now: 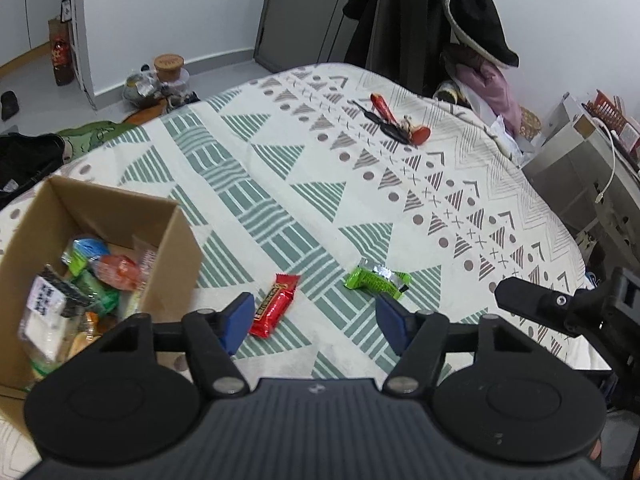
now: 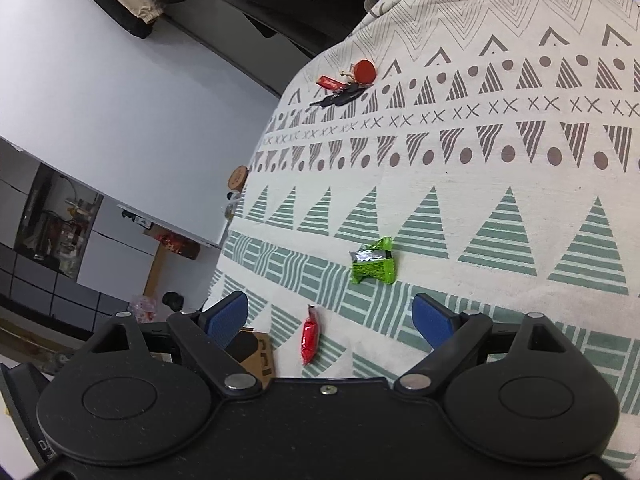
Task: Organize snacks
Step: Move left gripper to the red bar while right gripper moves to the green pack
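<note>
Both grippers open, nothing between the pads: left gripper [image 1: 314, 324], right gripper [image 2: 330, 320]. Red bar [image 1: 275, 306] on tabletop [image 1: 280, 184], box [image 1: 168, 248] at its 9 o'clock, green snack [image 1: 376, 280] at 3.

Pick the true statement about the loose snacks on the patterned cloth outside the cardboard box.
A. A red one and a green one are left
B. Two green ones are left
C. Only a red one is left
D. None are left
A: a red snack bar and a green snack packet lie apart on the cloth, outside the cardboard box.
</note>
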Demonstrator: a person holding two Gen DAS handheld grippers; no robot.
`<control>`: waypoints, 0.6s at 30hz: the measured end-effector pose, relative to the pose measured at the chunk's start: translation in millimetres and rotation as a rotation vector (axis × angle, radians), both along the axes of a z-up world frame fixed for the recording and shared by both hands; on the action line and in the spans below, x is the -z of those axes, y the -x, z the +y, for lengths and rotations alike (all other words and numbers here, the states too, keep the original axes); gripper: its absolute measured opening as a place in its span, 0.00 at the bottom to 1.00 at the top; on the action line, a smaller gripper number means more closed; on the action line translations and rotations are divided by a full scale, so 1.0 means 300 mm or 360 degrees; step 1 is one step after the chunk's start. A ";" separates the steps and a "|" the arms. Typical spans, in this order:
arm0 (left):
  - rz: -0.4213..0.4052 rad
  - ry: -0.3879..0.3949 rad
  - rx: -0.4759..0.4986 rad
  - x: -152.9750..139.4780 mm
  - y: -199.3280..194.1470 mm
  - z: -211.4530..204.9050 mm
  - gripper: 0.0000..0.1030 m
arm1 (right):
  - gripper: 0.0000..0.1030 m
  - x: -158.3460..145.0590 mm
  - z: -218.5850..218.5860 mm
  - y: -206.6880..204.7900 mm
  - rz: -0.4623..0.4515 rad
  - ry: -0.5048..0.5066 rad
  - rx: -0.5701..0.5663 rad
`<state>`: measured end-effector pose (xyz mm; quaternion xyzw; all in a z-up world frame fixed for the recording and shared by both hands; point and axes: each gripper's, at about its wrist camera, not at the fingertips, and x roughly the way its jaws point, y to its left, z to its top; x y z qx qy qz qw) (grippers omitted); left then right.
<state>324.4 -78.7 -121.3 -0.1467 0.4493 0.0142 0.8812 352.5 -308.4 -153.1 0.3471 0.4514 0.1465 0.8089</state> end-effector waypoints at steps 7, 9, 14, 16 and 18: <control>0.0079 0.0017 0.0013 0.106 -0.067 0.009 0.50 | 0.77 0.071 0.026 -0.061 0.0049 0.0036 -0.0007; 0.0094 0.0011 0.0014 0.133 -0.083 0.014 0.50 | 0.71 0.098 0.037 -0.082 0.0075 0.0054 -0.0012; 0.0134 0.0000 0.0010 0.205 -0.126 0.029 0.46 | 0.71 0.130 0.079 -0.120 0.0083 0.0116 -0.0065; 0.0150 0.0003 0.0013 0.231 -0.140 0.034 0.46 | 0.71 0.141 0.090 -0.134 0.0087 0.0148 -0.0069; 0.0158 -0.0002 0.0008 0.256 -0.151 0.036 0.46 | 0.71 0.149 0.095 -0.145 0.0075 0.0183 -0.0054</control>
